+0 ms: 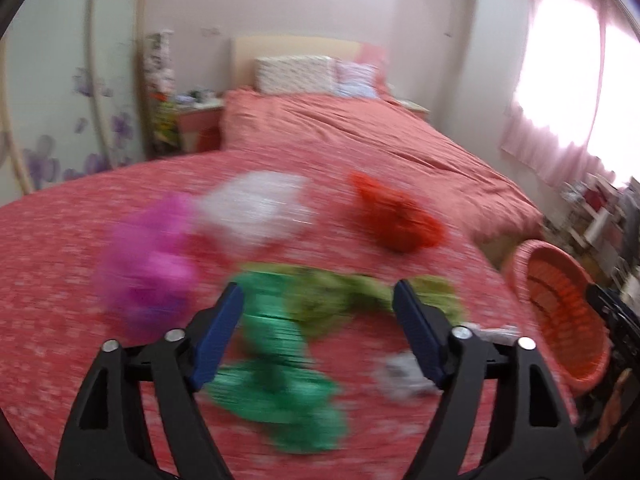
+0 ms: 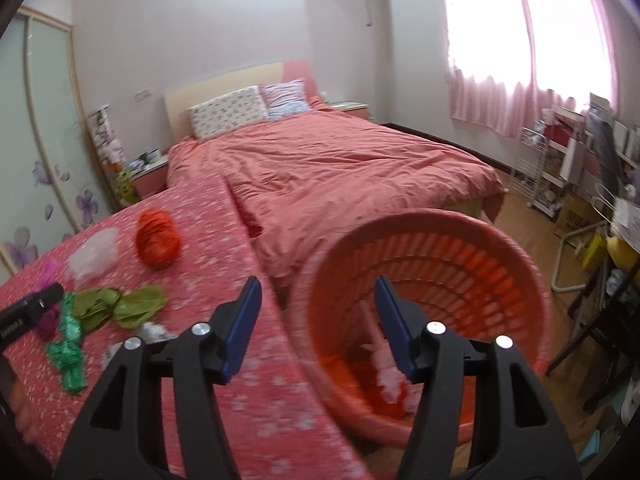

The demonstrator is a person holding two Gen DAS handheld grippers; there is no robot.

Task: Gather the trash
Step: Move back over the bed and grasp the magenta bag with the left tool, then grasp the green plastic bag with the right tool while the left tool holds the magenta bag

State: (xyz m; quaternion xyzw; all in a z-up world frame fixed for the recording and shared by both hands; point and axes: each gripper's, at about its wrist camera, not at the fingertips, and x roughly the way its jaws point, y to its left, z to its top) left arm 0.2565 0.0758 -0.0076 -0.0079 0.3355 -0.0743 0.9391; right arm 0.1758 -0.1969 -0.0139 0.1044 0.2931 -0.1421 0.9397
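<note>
- The left wrist view looks forward and downward along its own fingers over a red flowered table (image 1: 60, 300), close above the crumpled scraps; it is blurred.
- It faces the bed (image 1: 340, 132), with the window (image 1: 560, 80) on its right side.
- The right wrist view sits further right, over the table's (image 2: 208, 240) edge and close above the orange basket (image 2: 432, 236).
- Both views share the table, scraps, basket (image 1: 560, 312), bed (image 2: 328, 168) and window (image 2: 520, 20).
</note>
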